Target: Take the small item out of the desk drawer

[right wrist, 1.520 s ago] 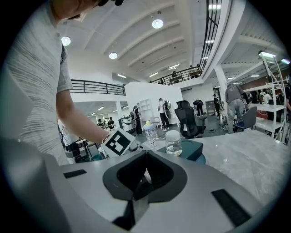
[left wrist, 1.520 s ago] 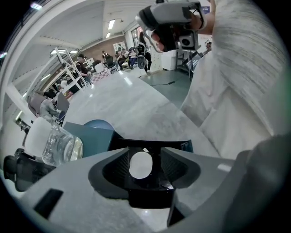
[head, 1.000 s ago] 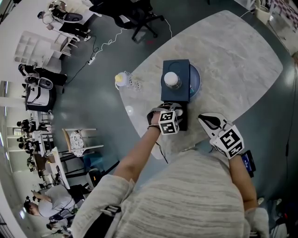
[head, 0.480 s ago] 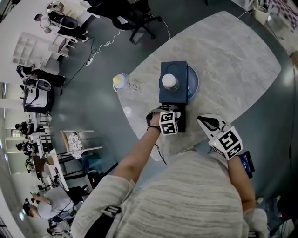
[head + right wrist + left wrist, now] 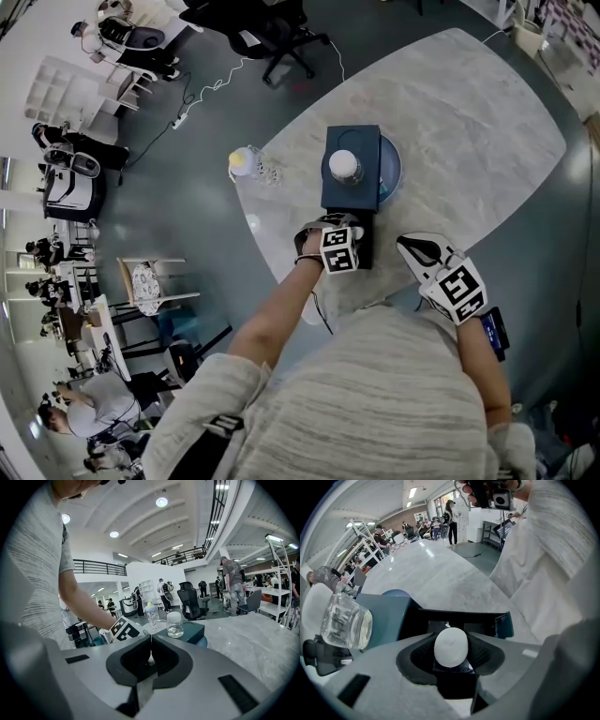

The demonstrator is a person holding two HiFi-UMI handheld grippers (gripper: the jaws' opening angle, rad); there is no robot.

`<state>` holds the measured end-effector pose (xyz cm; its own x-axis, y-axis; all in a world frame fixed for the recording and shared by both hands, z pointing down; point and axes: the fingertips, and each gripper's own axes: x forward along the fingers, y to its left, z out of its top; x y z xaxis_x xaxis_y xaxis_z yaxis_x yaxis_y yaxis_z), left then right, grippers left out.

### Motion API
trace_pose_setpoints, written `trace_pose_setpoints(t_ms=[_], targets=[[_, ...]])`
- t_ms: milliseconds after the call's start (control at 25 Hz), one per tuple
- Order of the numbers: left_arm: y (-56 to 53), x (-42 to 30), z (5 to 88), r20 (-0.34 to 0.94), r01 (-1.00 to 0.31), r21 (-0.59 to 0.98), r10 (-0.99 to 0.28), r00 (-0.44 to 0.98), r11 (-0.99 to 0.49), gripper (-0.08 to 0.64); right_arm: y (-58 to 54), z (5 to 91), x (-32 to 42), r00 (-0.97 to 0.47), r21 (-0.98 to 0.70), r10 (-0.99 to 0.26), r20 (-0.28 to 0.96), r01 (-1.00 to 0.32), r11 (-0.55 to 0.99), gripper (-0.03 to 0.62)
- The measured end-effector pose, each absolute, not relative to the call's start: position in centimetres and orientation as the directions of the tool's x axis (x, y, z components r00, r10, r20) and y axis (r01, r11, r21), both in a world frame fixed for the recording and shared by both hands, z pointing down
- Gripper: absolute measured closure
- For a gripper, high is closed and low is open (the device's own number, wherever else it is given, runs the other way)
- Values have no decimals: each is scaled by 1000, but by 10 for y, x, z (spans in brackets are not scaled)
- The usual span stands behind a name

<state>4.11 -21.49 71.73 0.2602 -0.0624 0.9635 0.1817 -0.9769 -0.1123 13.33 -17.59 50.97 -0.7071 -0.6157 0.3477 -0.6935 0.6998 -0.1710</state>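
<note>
**Table** (image 5: pixel 469 103): pale marbled top, rounded outline, seen from above in the head view.

**Drawer unit** (image 5: pixel 366 145): small dark teal box that stood on the table, partly over a blue plate (image 5: pixel 394 167). A clear glass jar (image 5: pixel 345 165) with a white lid stood upright on top of the unit.

**Drawer** (image 5: pixel 502 624): pulled out toward the person, black inside, teal front panel at the near end.

**Small item** (image 5: pixel 451 647): white, rounded, egg-like. It sat between the pads of the left gripper, over the open drawer. Whether it rested on the drawer floor or was lifted clear of it could not be told.

**Left gripper** (image 5: pixel 451 639): positioned at the open drawer, jaws pointing down into it. The jaws were closing, with the dark ribbed pads (image 5: pixel 423 652) against both sides of the white item.

**Right gripper** (image 5: pixel 151 656): held off to the right of the drawer unit, above the near edge of the table and apart from everything on it. Its jaws were brought together with nothing between them.

**Bottle** (image 5: pixel 244 161): clear, with a yellowish cap, upright at the table's left edge, well apart from both grippers.
</note>
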Motion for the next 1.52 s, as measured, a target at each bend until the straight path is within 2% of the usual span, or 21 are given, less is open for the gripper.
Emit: trace_pose_setpoints(t_ms=[240,480,680,800,920,1200,1520], targets=[[-217,44,704,949,136,-137,-90,303,-981,380,-178,508,129,-716,-167,-604,351,-682,712,581],[-217,44,685,921,24,-142,-123,371,-990,380,-181,508,121,-731,-165,-585,353,-664,730,581],[-224,46,659,844,-178,-85,-166,511,-980,380,-184,510,109,-746,-163,-562,356,-642,749,581],[-229,51,638,760,-319,5,-203,618,-948,380,-184,511,104,-755,-163,-549,359,-630,759,581],[-232,53,607,665,-398,73,-253,703,-914,380,-183,510,97,-762,-161,-539,359,-619,769,581],[-235,65,552,471,-448,148,-336,816,-882,380,-188,507,93,-771,-156,-529,354,-607,779,581],[-226,70,502,264,-439,322,-366,892,-839,380,-188,496,94,-769,-147,-544,336,-613,776,580]])
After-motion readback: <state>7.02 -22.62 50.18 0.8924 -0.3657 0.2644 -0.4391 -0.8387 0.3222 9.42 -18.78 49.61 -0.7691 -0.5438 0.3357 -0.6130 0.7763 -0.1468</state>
